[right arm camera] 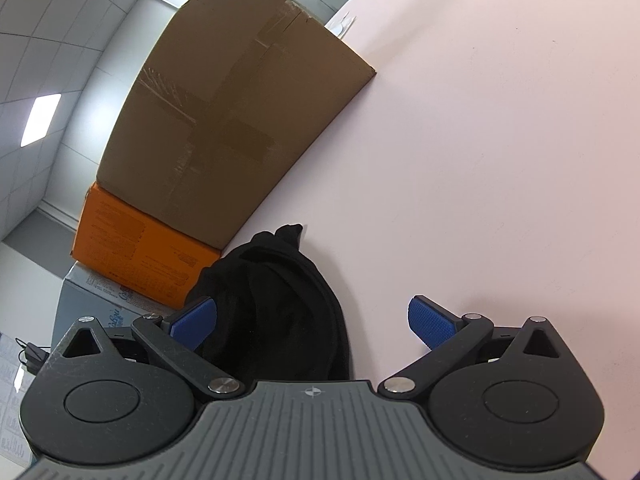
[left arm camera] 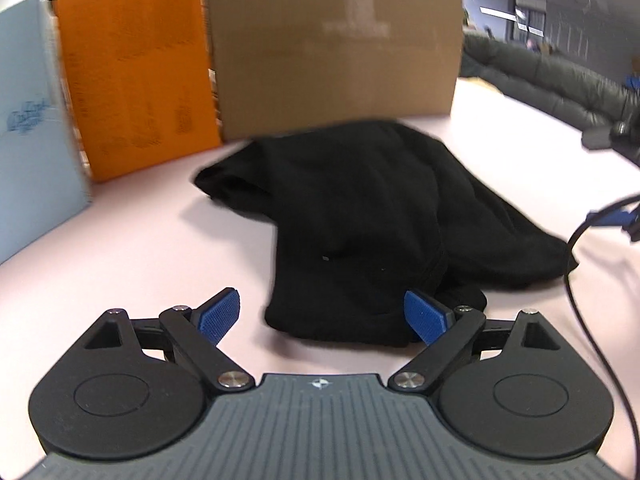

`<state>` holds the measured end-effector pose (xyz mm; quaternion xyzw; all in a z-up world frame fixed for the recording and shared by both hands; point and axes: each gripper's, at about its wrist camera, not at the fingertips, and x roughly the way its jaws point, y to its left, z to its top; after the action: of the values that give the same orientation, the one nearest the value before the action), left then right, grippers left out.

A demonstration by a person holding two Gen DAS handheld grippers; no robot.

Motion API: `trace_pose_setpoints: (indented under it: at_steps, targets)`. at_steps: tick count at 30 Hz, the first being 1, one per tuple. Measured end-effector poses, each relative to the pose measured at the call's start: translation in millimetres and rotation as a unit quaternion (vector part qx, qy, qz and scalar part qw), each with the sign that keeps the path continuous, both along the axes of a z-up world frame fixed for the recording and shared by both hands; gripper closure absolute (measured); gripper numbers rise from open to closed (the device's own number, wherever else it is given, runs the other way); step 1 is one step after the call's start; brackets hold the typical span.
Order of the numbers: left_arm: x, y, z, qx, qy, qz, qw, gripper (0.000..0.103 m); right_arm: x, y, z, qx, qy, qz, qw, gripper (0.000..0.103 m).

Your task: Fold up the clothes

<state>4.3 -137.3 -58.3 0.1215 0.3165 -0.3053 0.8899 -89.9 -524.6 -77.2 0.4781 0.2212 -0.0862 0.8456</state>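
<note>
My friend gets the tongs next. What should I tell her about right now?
Left tongs: open, holding nothing, right at the near edge of the black garment.
Right tongs: open, empty, over the same garment.
Garment: in a rumpled heap on the pink table, in front of the brown box and orange box.
Done: no neat fold shows yet.
Left: probably spread it flat, fold it, then tidy the edges.
</note>
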Motion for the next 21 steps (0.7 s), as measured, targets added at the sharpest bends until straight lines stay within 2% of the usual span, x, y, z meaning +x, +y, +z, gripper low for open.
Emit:
trace_pose_setpoints:
  at_steps: [2, 3, 4, 6, 10, 17, 19, 21]
  targets:
    - [5, -12, -7, 0.008, 0.003, -0.007, 0.9999, 0.038, 1, 0, -2, 0.008, -0.006, -0.005, 1.000, 0.000]
    - [11, -14, -6, 0.008, 0.007, -0.008, 0.9999, 0.073, 0, 2, -3, 0.012, -0.010, -0.007, 1.000, 0.000]
    - [16, -16, -4, 0.007, 0.011, -0.010, 0.9999, 0.100, -2, 2, -4, 0.017, -0.012, -0.007, 1.000, 0.000]
    - [19, -14, 6, -0.008, -0.006, -0.007, 0.9999, 0.103, -4, 5, -5, 0.022, -0.015, -0.006, 1.000, 0.000]
    - [14, -9, 44, -0.053, -0.058, -0.001, 0.9969, 0.103, -3, 5, -2, -0.002, 0.000, 0.007, 1.000, 0.000]
    - [14, 6, 124, -0.149, -0.142, 0.023, 0.9783, 0.103, 12, 23, 8, -0.075, 0.000, 0.078, 0.994, 0.000]
    - [15, 10, 134, -0.151, -0.156, 0.031, 0.9758, 0.103, 15, 26, 9, -0.078, -0.006, 0.086, 0.993, 0.000]
    - [19, 12, 127, -0.133, -0.142, 0.036, 0.9801, 0.103, 15, 24, 8, -0.080, 0.000, 0.085, 0.993, 0.000]
